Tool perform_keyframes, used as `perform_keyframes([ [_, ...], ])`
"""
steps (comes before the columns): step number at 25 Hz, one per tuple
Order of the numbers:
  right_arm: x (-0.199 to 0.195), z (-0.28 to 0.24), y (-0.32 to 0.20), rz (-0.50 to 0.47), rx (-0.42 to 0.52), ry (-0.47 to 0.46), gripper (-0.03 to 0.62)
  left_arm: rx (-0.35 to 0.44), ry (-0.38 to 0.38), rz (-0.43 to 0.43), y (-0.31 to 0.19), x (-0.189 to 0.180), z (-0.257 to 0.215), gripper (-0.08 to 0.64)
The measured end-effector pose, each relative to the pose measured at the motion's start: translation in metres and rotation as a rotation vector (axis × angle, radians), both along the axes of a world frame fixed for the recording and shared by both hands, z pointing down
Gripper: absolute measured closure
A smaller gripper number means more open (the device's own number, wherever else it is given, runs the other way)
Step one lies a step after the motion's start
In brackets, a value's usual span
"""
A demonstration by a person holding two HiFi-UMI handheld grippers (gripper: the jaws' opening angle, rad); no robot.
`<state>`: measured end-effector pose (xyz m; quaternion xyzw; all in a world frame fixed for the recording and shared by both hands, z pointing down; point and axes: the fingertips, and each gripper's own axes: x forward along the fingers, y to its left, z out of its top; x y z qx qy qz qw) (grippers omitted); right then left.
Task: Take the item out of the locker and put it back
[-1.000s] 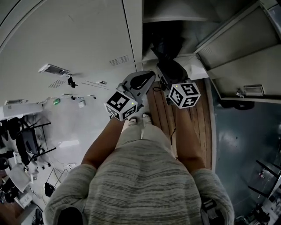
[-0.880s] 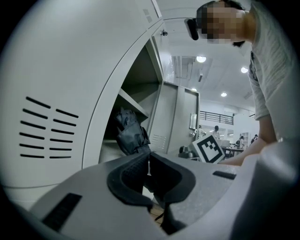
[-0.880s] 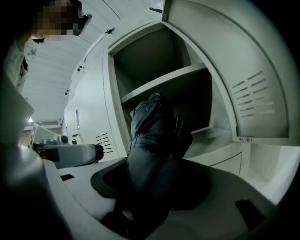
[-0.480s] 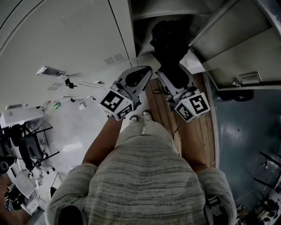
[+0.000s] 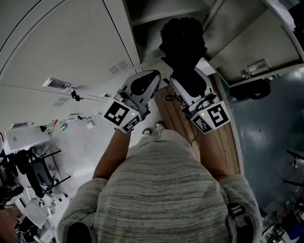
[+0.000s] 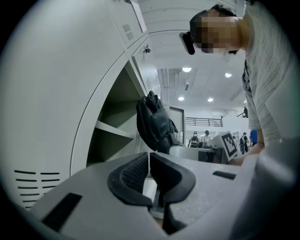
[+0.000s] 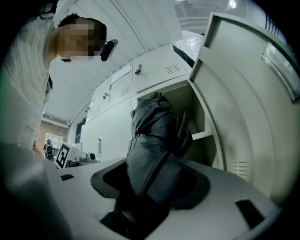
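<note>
A black bag [image 5: 183,42] hangs in front of the open locker compartment [image 5: 156,14]. My right gripper [image 5: 186,80] is shut on its lower part, and in the right gripper view the dark fabric [image 7: 152,140] fills the gap between the jaws of the right gripper [image 7: 150,183]. My left gripper [image 5: 148,78] is to the left of the bag, apart from it. In the left gripper view the left gripper [image 6: 149,161] has its pads pressed together with nothing between them. There the bag [image 6: 154,124] shows to the right of a locker shelf [image 6: 115,129].
The open locker door [image 5: 247,42] stands at the right, also close by as the door [image 7: 243,93]. Closed locker fronts [image 5: 71,42] fill the left. A wooden floor strip [image 5: 223,142] runs below the locker. Chairs and gear [image 5: 33,166] stand at far left. People stand in the distance [image 6: 206,137].
The right gripper has drawn back toward the person with the bag, which now stands further out of the compartment. The left gripper shifted slightly left.
</note>
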<state>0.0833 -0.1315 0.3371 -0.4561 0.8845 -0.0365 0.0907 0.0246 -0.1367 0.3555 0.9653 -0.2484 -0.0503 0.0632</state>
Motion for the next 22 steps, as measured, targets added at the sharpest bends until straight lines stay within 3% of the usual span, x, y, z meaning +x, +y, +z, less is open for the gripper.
perform_keyframes([
  [13, 0.005, -0.045, 0.018, 0.039, 0.12, -0.025, 0.333, 0.048, -0.006, 0.06, 0.016, 0.009, -0.027, 0.551],
  [22, 0.011, -0.046, 0.018, 0.062, 0.131, -0.033, 0.333, 0.052, -0.016, 0.071, 0.02, 0.012, -0.03, 0.551],
])
